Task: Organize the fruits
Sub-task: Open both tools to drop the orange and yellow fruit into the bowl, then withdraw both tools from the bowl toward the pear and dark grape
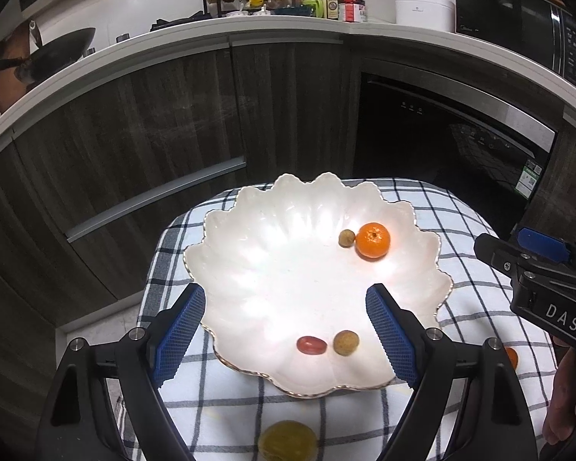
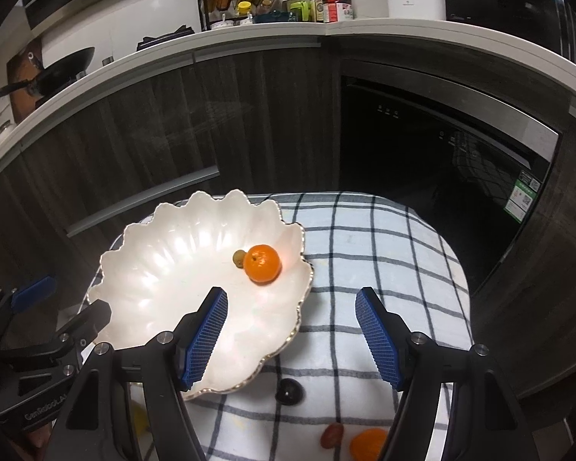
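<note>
Lying in plate (image 1: 249,230): red fruit (image 1: 312,345), long axis left-right.

White scalloped dish (image 1: 272,207): holds a tangerine (image 1: 372,240) touching a small brown fruit (image 1: 346,238); a red grape (image 1: 311,345) just beside another brown fruit (image 1: 346,342).

Glossy pearly dish (image 1: 249,253), woven checked cloth (image 1: 460,226), dark woodgrain cabinets (image 1: 153,134)
</note>
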The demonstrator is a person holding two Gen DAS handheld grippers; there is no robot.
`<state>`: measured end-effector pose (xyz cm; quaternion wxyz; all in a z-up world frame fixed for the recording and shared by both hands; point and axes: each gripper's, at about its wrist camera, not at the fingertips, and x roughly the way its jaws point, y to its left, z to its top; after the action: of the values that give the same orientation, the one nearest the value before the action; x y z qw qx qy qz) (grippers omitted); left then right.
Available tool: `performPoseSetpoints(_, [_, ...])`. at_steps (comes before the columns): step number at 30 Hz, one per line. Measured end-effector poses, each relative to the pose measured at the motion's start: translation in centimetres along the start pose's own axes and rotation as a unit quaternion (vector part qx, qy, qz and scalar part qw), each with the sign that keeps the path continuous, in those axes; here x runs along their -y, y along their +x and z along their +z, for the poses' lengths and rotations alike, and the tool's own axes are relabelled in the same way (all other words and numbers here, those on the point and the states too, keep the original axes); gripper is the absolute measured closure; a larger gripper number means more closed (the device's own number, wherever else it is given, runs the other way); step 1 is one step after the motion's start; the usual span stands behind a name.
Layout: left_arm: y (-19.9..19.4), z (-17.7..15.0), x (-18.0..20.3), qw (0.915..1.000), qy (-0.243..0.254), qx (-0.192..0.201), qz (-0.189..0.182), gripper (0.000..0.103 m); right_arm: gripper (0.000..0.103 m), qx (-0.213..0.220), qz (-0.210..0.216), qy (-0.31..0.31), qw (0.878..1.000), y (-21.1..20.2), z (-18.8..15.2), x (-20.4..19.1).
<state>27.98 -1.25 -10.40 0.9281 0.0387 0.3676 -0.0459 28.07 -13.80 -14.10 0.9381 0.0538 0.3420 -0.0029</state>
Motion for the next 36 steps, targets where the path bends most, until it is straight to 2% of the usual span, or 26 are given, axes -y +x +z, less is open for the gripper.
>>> performPoseSetpoints(36, [-3.3, -3.0, 5.9, 0.9989, 0.025, -0.003, -0.04, 0.017, 0.033, 0.001, -0.04, 0.013, 0.999, -4.8, -4.1, 5.8])
